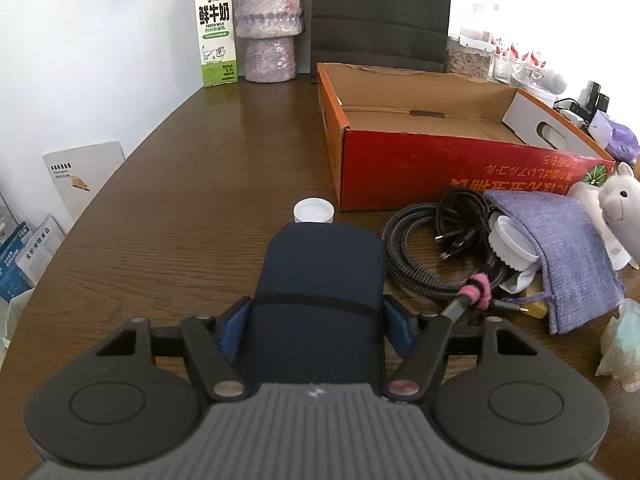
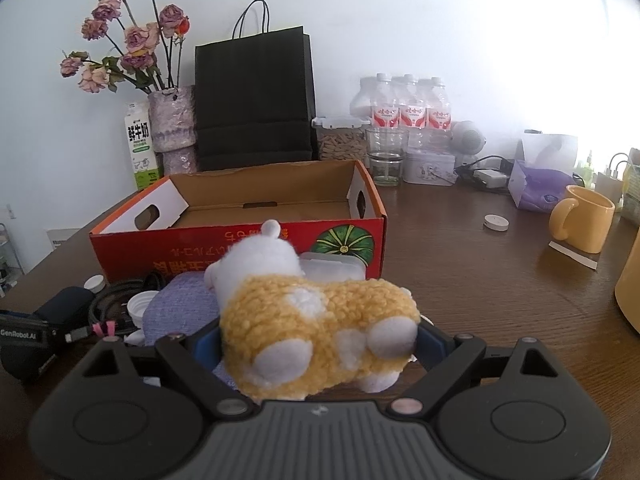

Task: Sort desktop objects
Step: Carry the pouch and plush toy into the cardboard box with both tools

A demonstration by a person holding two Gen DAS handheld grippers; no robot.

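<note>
My left gripper (image 1: 316, 320) is shut on a dark navy pouch (image 1: 320, 288) that lies on the brown table in front of a white bottle cap (image 1: 313, 211). My right gripper (image 2: 316, 344) is shut on a yellow and white plush sheep (image 2: 316, 316), just in front of the open red cardboard box (image 2: 240, 248). The box (image 1: 420, 168) looks empty inside. Beside the pouch lie coiled black cables (image 1: 436, 248), a purple cloth bag (image 1: 560, 248) and a white lid (image 1: 512, 242). The left gripper and pouch (image 2: 60, 304) also show at the left of the right wrist view.
At the back stand a milk carton (image 1: 216, 32), a purple vase (image 1: 268, 20) and a black paper bag (image 2: 254, 100). To the right are water bottles (image 2: 408, 108), a glass (image 2: 386, 156), a yellow mug (image 2: 582, 218) and a small white disc (image 2: 496, 222).
</note>
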